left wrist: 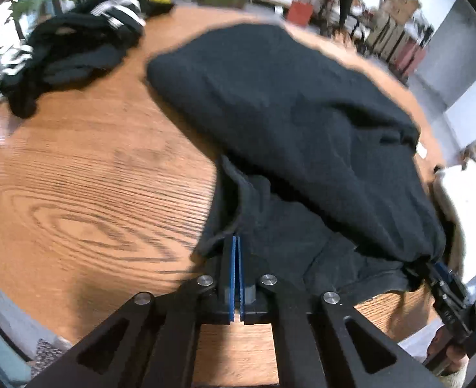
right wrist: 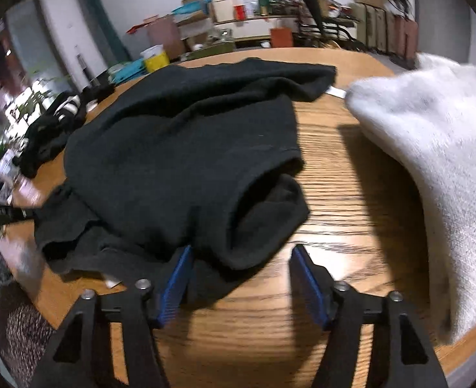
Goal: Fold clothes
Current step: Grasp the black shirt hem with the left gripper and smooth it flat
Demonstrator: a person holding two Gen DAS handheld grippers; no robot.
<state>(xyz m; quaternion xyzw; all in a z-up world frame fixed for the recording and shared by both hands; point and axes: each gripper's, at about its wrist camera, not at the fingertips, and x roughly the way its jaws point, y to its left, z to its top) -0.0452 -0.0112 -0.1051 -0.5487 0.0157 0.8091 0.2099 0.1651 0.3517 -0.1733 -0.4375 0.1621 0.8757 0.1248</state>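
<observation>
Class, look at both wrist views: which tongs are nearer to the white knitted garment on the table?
Right. The right tongs sit open just beside the white knitted garment; the left tongs are shut across the black garment, farther away.

Bare table (left wrist: 85,174) left of black garment (left wrist: 286,113); right, perhaps blocked, white knit (right wrist: 438,148).

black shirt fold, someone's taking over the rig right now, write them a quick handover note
Left gripper: shut on the black shirt at its near edge.
Right gripper: open, nothing held, its left finger against the shirt's near fold.
The shirt lies part folded on the wooden table, top layer doubled over. White garment to the right, black-and-white pile far left.
Done: one rough fold.
Left: finish and flatten this shirt, then probably the other clothes.
</observation>
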